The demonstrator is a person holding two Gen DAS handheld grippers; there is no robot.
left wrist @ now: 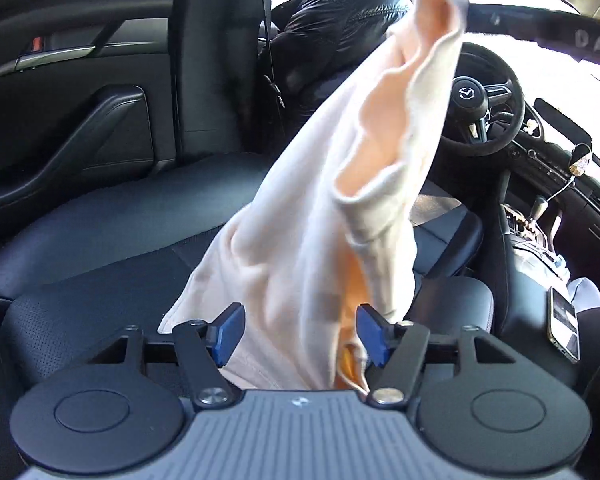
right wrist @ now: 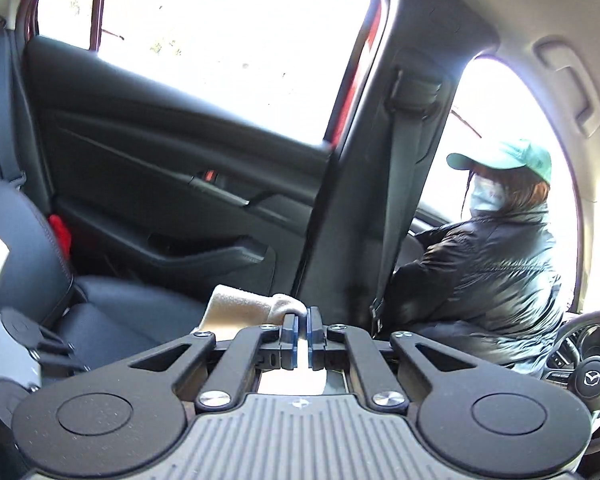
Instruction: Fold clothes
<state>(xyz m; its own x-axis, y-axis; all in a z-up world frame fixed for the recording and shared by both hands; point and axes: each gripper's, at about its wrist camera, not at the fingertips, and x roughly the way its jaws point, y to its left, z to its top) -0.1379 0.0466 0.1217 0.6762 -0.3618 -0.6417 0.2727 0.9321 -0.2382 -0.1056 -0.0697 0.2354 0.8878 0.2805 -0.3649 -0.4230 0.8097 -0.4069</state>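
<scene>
Garment: your cream garment (left wrist: pixel 300 216) hangs in the air above the seat cushion (left wrist: pixel 100 232), stretched from between the left gripper's fingers up towards the steering wheel (left wrist: pixel 484 108), its top end blurred; no fold shows in it that you could count on

Left gripper: your left gripper (left wrist: pixel 298 330) stands with its blue pads (left wrist: pixel 230 330) wide apart and cloth running loosely between them, so it clamps nothing; the garment passes through it above the seat cushion

Right gripper: your right gripper (right wrist: pixel 300 328) has its jaws drawn almost together with a pale strip between them, and a bunch of the cream garment (right wrist: pixel 256 312) lies just beyond its tips; it looks pinched on an edge, though the contact itself is too small to be sure of

Risk, lost hold: judged from this, the whole weight hangs on one thin pinch; a quick swing could pull the edge free and drop the garment off the seat cushion into the footwell

Risk, snagging: the raised end is close to the steering wheel, and the seat belt (right wrist: pixel 384 208) hangs beside the seat cushion; a wide sweep could catch cloth on either

Risk, bad regrasp: if you close the left gripper where it stands, you may take several layers at once and set a crooked crease

Risk, bystander: a person in a dark jacket (right wrist: pixel 488 280) leans in beyond the seat cushion, within reach of a swinging sleeve
</scene>
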